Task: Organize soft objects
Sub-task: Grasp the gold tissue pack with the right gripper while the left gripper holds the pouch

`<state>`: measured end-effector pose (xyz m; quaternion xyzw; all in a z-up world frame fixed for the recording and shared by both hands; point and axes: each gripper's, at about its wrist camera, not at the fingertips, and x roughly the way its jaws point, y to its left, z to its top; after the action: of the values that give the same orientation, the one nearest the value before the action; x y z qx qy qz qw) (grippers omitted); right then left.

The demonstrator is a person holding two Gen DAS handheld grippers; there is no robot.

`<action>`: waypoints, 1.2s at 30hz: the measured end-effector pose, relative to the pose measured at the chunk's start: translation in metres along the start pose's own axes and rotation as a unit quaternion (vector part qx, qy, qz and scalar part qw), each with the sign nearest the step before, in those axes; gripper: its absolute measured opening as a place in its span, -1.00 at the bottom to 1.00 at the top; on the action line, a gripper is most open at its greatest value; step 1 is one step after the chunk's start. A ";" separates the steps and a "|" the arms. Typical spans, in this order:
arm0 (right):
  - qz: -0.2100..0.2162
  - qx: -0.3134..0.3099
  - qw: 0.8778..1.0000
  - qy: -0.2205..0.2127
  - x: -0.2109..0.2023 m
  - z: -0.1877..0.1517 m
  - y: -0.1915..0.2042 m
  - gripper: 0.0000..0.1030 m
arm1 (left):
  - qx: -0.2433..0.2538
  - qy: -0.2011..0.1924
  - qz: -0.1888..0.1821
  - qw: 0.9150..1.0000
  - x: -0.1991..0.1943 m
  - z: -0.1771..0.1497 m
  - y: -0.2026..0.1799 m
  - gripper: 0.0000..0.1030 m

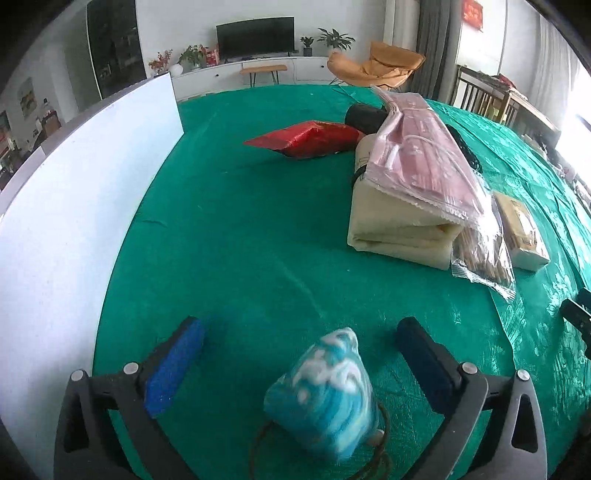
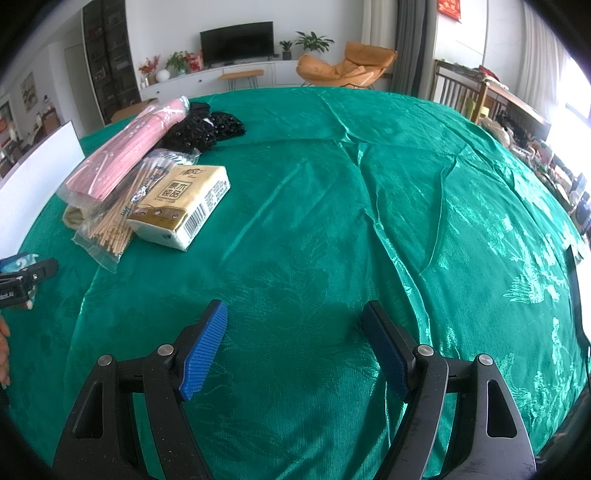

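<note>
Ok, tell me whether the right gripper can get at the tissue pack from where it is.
Probably yes. The right gripper is open and empty over bare green cloth, and the tissue pack lies ahead to its left, its near side unblocked; only the chopstick bag crowds the far side.

white board (image 1: pixel 92 177) upright (left edge) | television (image 1: pixel 255 36) | orange chair (image 2: pixel 343 68) | plants (image 1: pixel 334 38)

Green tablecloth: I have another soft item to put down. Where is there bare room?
Bare cloth right of the tissue pack; also between the white board and folded cream cloth. Crowded around the pink packet pile.
</note>
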<state>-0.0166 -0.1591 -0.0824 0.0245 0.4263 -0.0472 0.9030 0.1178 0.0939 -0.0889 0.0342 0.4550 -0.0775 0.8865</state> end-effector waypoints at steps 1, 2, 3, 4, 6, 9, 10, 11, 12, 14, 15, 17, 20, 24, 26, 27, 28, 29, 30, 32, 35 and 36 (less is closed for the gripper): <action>0.001 0.000 1.000 0.000 0.000 0.000 0.000 0.54 | 0.000 0.000 0.000 1.000 0.000 0.001 0.003 1.00; 0.003 -0.001 1.000 0.001 0.000 0.000 0.000 0.57 | 0.000 0.000 0.000 1.000 0.000 0.001 0.002 1.00; 0.006 -0.004 1.000 0.003 0.000 0.000 0.000 0.58 | 0.000 0.000 0.000 1.000 -0.001 0.001 0.003 1.00; 0.009 -0.007 1.000 0.009 0.000 0.002 0.000 0.59 | 0.000 0.000 0.000 1.000 -0.001 0.001 0.003 1.00; 0.016 -0.001 0.999 0.039 0.002 0.010 0.001 0.58 | 0.000 0.000 -0.001 1.000 0.000 0.001 0.002 1.00; 0.075 0.031 0.996 0.042 -0.002 0.037 0.010 0.57 | 0.000 0.000 0.000 1.000 0.000 0.001 0.002 1.00; 0.080 0.030 0.996 0.033 -0.004 0.048 0.017 0.57 | 0.000 0.000 0.000 1.000 0.000 0.001 0.002 1.00; 0.086 0.028 0.996 0.025 -0.005 0.062 0.026 0.57 | 0.000 0.000 0.000 1.000 0.000 0.001 0.002 1.00; 0.097 0.028 0.995 0.024 -0.002 0.075 0.035 0.57 | 0.000 0.000 0.000 1.000 0.000 0.001 0.003 1.00; 0.114 0.025 0.992 0.047 0.015 0.096 0.053 0.54 | 0.000 0.000 0.000 1.000 0.000 0.001 0.002 1.00; 0.111 0.018 0.991 0.069 0.028 0.102 0.062 0.52 | 0.000 0.000 0.000 1.000 0.000 0.001 0.003 1.00; 0.097 0.004 0.989 0.110 0.052 0.103 0.073 0.47 | 0.000 0.000 0.000 1.000 0.000 0.001 0.002 1.00; 0.103 0.010 0.986 0.127 0.057 0.096 0.066 0.20 | -0.001 0.000 -0.001 1.000 0.000 0.001 0.002 1.00; 0.080 -0.022 0.987 0.135 0.034 0.077 0.047 0.20 | -0.001 0.000 0.000 1.000 0.000 0.001 0.003 1.00; 0.067 -0.053 0.987 0.138 0.023 0.062 0.041 0.26 | -0.001 0.000 0.000 1.000 0.000 0.001 0.002 1.00; 0.065 -0.060 0.987 0.135 0.021 0.057 0.040 0.27 | -0.001 0.000 0.000 1.000 0.000 0.001 0.003 1.00; 0.064 -0.065 0.988 0.125 0.019 0.051 0.038 0.32 | -0.001 0.000 0.001 1.000 0.000 0.002 0.003 1.00; 0.061 -0.066 0.989 0.115 0.019 0.047 0.036 0.35 | -0.002 0.000 0.001 1.000 0.000 0.002 0.003 1.00; 0.054 -0.065 0.990 0.109 0.021 0.044 0.036 0.35 | -0.002 0.000 0.001 1.000 -0.001 0.002 0.003 1.00; 0.042 -0.058 0.993 0.090 0.028 0.038 0.036 0.46 | -0.001 0.000 0.000 1.000 0.000 0.002 0.003 1.00; 0.035 -0.051 0.997 0.044 0.028 0.031 0.038 0.52 | -0.001 0.000 0.000 1.000 0.000 0.002 0.003 1.00; 0.034 -0.047 0.998 0.036 0.028 0.029 0.038 0.52 | -0.001 0.000 0.000 1.000 0.000 0.002 0.003 1.00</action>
<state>0.0274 -0.1257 -0.0858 -0.0013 0.4588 0.0045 0.8885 0.1199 0.0964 -0.0871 0.0332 0.4547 -0.0765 0.8867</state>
